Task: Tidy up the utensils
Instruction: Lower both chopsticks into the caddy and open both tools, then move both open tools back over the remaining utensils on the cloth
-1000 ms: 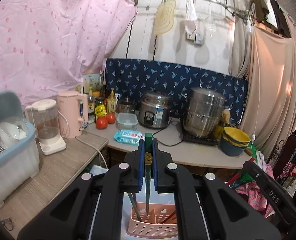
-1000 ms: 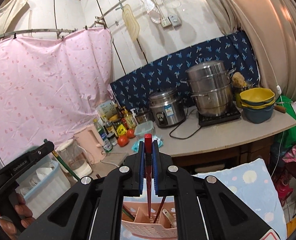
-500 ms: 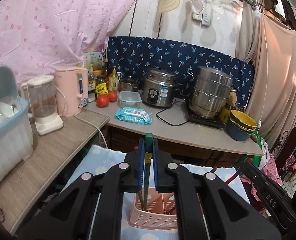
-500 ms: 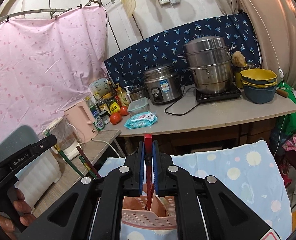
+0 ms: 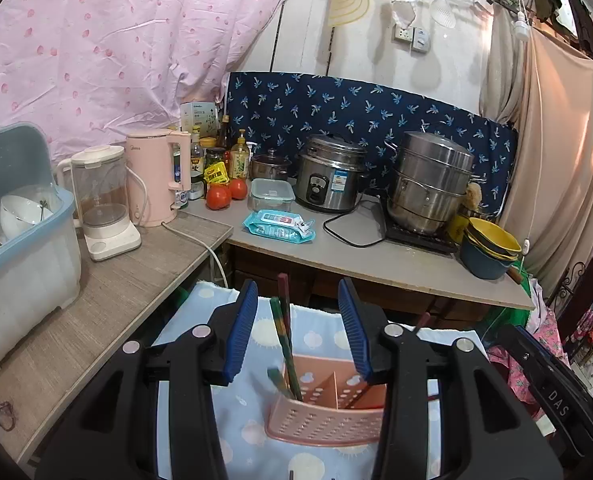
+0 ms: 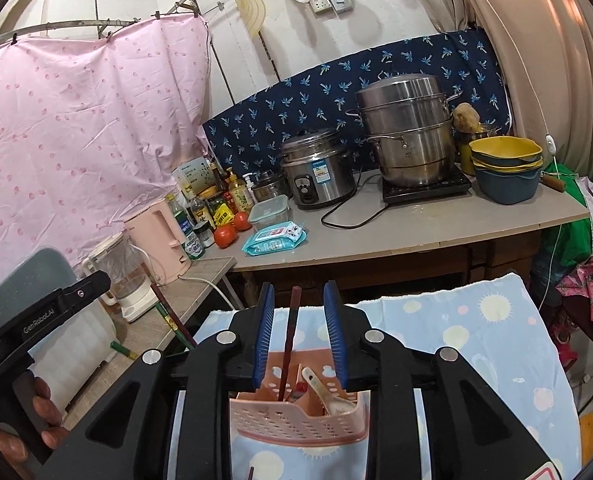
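Now both grippers are standing over the pink utensil caddy [image 5: 328, 412] resting on the blue patterned cloth [image 5: 320, 336]. The left gripper [image 5: 296, 332], jaws just opened, is clear of the green chopsticks [image 5: 282, 340] leaning in the caddy's left compartment; the right gripper [image 6: 298, 332], jaws likewise just parted, is letting the dark red chopstick [image 6: 290, 336] stand free inside. A white spoon [image 6: 322, 390] is already sitting in the caddy, so these pieces look delivered; whether more utensils remain, the views do not show.
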The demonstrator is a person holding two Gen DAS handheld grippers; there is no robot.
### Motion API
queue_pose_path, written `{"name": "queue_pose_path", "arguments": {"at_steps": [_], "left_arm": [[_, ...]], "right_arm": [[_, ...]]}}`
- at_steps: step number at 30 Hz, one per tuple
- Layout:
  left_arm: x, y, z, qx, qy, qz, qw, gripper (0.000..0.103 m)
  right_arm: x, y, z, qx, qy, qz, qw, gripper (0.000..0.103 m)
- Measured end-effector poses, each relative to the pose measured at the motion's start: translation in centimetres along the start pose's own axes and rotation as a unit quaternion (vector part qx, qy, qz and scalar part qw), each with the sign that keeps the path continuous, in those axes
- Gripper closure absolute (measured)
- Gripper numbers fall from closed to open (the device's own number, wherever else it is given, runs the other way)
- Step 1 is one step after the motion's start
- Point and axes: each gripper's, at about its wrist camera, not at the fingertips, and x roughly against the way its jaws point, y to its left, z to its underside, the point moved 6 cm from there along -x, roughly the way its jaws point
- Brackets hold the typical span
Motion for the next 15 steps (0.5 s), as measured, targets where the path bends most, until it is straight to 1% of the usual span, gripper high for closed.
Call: {"name": "queue_pose_path", "arguments": {"at_steps": [8,11,15], "left_arm": [[2.9,-0.1,1.4,-0.005,0.006,-0.001,1.0,0.063],[4.3,0.2,3.0,-0.005,0.014,-0.001,0.9999,0.063],[5.4,0.9,5.6,-0.003,0.033,-0.005,0.9994,0.062]], "right_arm": [[2.8,0.6,1.8,0.007,0.008,-0.003,1.0,0.077],[4.0,0.5,3.2,0.007,0.017,-0.004,1.0,0.077],[5.6,0.4,6.4,0.02,0.038,0.006,0.999,0.077]]}}
